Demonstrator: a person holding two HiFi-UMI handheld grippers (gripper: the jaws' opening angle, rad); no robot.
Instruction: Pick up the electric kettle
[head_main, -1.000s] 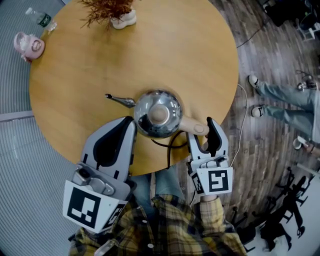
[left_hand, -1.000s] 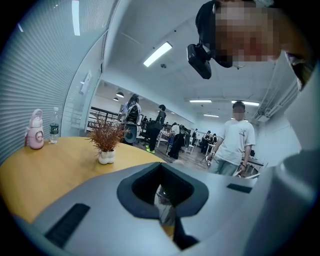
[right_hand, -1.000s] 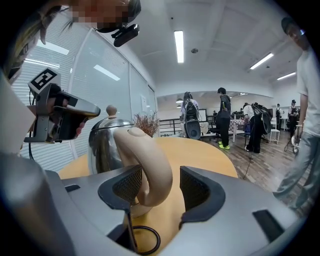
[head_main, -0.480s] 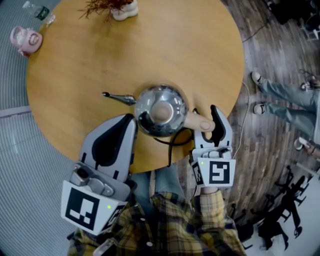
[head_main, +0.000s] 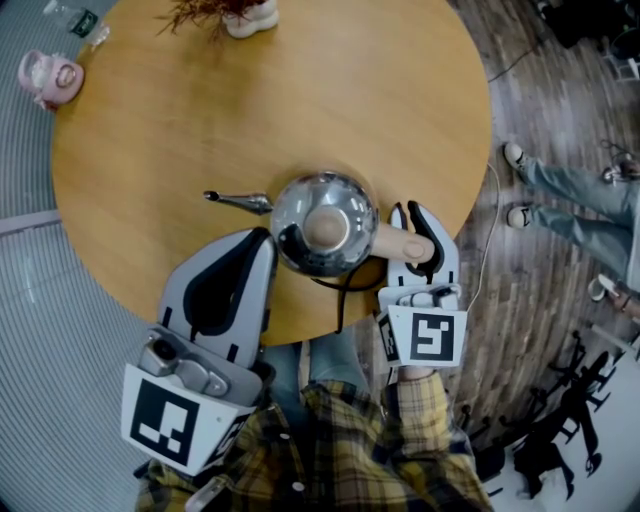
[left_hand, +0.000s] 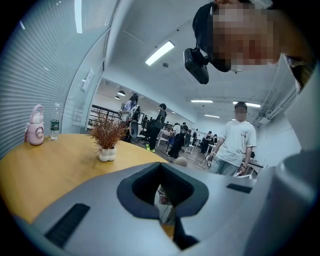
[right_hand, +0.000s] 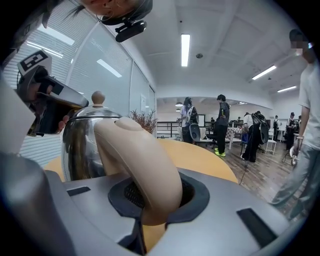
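Right gripper (head_main: 411, 222) clamps the electric kettle (head_main: 322, 222) by its handle (head_main: 398, 240).
Head view: the kettle stands on a round wooden table (head_main: 180, 130) near the front edge, with the left gripper (head_main: 258, 242) just beside it. Left gripper view: fingers pressed together, empty. Right gripper view: the jaws, just closing, pinch the beige handle.

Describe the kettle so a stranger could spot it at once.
Find the round wooden table. The kettle stands near its edge closest to the person. It alone is shiny steel, with a thin spout and a beige handle.
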